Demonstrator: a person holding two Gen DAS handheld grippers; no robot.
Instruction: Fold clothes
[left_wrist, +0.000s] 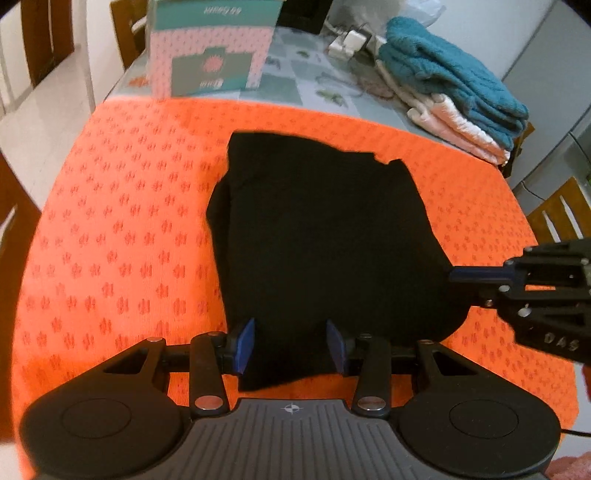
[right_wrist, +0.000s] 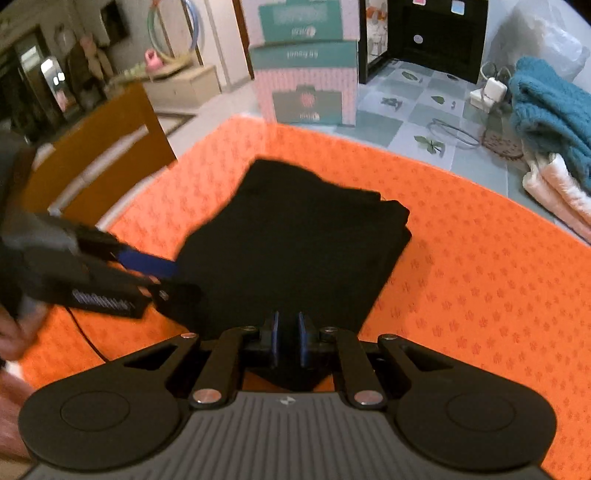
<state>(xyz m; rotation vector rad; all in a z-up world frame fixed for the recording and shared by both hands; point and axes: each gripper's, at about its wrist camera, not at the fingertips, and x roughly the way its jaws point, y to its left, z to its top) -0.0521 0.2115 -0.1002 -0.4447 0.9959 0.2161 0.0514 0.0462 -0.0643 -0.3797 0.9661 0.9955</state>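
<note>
Folding looks well along from where I sit: the black garment (left_wrist: 321, 236) lies as a compact, several-layered bundle in the middle of the orange patterned cloth (left_wrist: 122, 221) that covers the near end of the desk (left_wrist: 295, 81). I take that cloth as my landmark. The stack of teal and pale towels (left_wrist: 458, 92) sits off its far right corner, and the pink-and-teal box (left_wrist: 210, 55) stands just beyond its far edge.

My left tool (left_wrist: 291, 345) hangs over the garment's near edge with its blue pads about half spread. The fabric runs between them, but I cannot tell that either pad presses on it, so I count it as holding nothing.

My right tool (right_wrist: 287, 339) is at the garment's near right corner. Its pads stand nearly together with dark fabric in the narrow gap, and I judge it pinched on that corner, though black on black hides the contact.

I read the step as setting up the last fold or the final squaring of the bundle. Next, I think the left tool must close on the near hem, then both lift together and carry it toward the cloth's far edge, keeping the layers aligned.
</note>
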